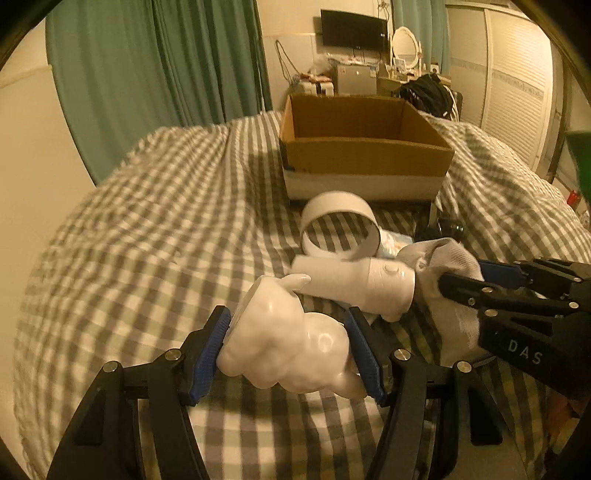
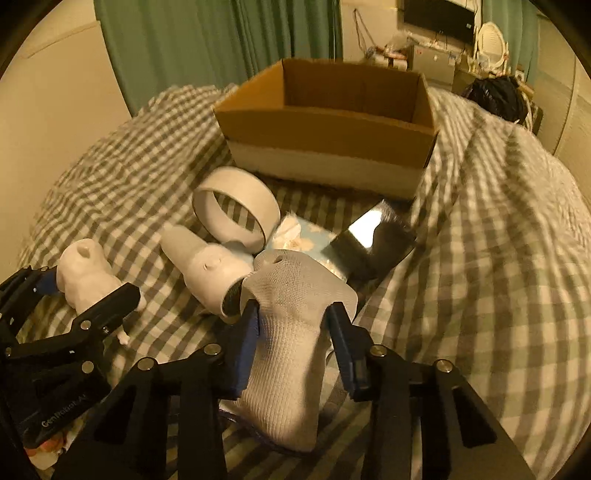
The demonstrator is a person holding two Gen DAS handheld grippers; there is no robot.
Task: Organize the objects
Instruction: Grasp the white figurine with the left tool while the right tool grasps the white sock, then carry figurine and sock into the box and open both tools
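My left gripper (image 1: 288, 332) is shut on a glossy white figurine (image 1: 288, 343), held just above the checked bedspread; the figurine also shows in the right wrist view (image 2: 86, 280). My right gripper (image 2: 293, 317) is shut on a grey-white sock (image 2: 295, 332), which also shows in the left wrist view (image 1: 439, 266). Between them lie a white pipe-shaped piece (image 2: 207, 266) and a white ring (image 2: 236, 214). An open cardboard box (image 1: 364, 147) stands beyond them on the bed. The left gripper also shows in the right wrist view (image 2: 70, 291).
A light blue packet (image 2: 303, 236) and a shiny black rectangular object (image 2: 373, 236) lie in front of the box. The bed (image 1: 147, 206) slopes down at left. Green curtains (image 1: 159, 66) hang behind. A cluttered desk with a monitor (image 1: 354, 31) stands beyond the bed.
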